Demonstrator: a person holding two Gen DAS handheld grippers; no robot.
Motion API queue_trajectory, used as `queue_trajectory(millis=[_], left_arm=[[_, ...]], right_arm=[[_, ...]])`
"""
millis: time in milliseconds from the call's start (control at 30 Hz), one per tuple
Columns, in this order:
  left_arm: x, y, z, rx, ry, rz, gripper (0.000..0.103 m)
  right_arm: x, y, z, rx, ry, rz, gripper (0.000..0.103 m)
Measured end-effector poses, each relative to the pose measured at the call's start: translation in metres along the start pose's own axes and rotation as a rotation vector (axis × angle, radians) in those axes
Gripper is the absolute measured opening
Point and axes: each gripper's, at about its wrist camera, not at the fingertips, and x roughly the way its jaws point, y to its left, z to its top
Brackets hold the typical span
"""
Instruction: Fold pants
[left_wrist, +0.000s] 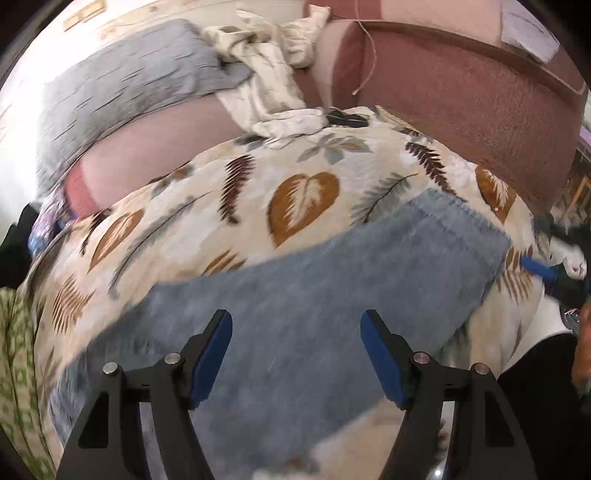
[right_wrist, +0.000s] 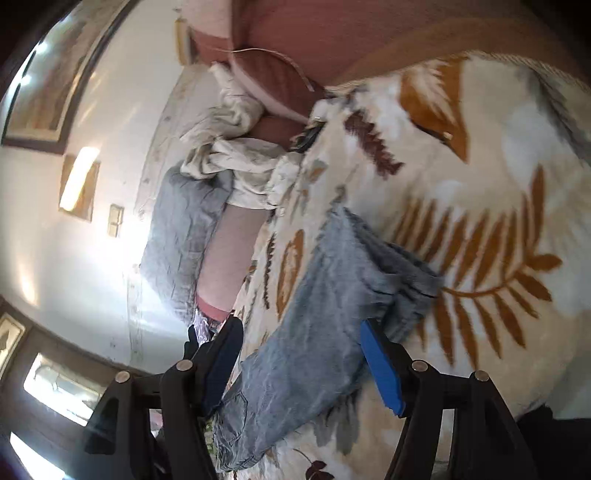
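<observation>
Light blue jeans (left_wrist: 332, 266) lie flattened on a cream blanket with brown leaf prints (left_wrist: 303, 199). My left gripper (left_wrist: 295, 354) hovers over the near part of the jeans, open, with nothing pinched between its blue pads. In the right wrist view the jeans (right_wrist: 332, 295) run from a bunched end down toward the camera across the blanket (right_wrist: 480, 184). My right gripper (right_wrist: 301, 365) stands open above them; the denim shows in the gap but the pads do not press on it. This view is rolled sideways.
A grey pillow (left_wrist: 122, 85) and a crumpled cream cloth (left_wrist: 266, 85) lie at the far side against a reddish upholstered back (left_wrist: 461, 92). A green patterned cloth (left_wrist: 14, 350) hangs at the left edge. A dark sleeve (left_wrist: 535, 387) is at lower right. Framed pictures (right_wrist: 44, 81) hang on the wall.
</observation>
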Motion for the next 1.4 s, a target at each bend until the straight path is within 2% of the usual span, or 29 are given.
queue_trajectory(millis=[233, 400, 533, 667, 800, 1067, 1300, 1400], left_arm=[[0.066, -0.047, 0.067, 0.103, 0.124, -0.112, 0.073], [0.105, -0.081, 0.1, 0.162, 0.194, -0.185, 0.073], [0.132, -0.111, 0.119, 0.249, 0.248, -0.245, 0.073], [0.153, -0.131, 0.126, 0.327, 0.289, -0.305, 0.073], [0.167, -0.137, 0.127, 0.386, 0.325, -0.362, 0.073], [0.19, -0.141, 0.14, 0.374, 0.359, -0.468, 0.073], [0.207, -0.151, 0.148, 0.347, 0.414, -0.62, 0.073], [0.214, -0.155, 0.146, 0.355, 0.429, -0.65, 0.073]], right_arm=[[0.002, -0.021, -0.003, 0.025, 0.04, -0.079, 0.069], [0.009, -0.035, -0.008, 0.044, 0.083, -0.076, 0.069], [0.016, -0.044, -0.009, 0.072, 0.096, -0.075, 0.069], [0.025, -0.05, -0.007, 0.099, 0.114, -0.092, 0.069], [0.026, -0.055, -0.004, 0.127, 0.111, -0.069, 0.069], [0.033, -0.053, 0.001, 0.136, 0.1, -0.065, 0.071], [0.036, -0.051, 0.003, 0.138, 0.08, -0.075, 0.071], [0.04, -0.045, 0.003, 0.121, 0.068, -0.086, 0.071]])
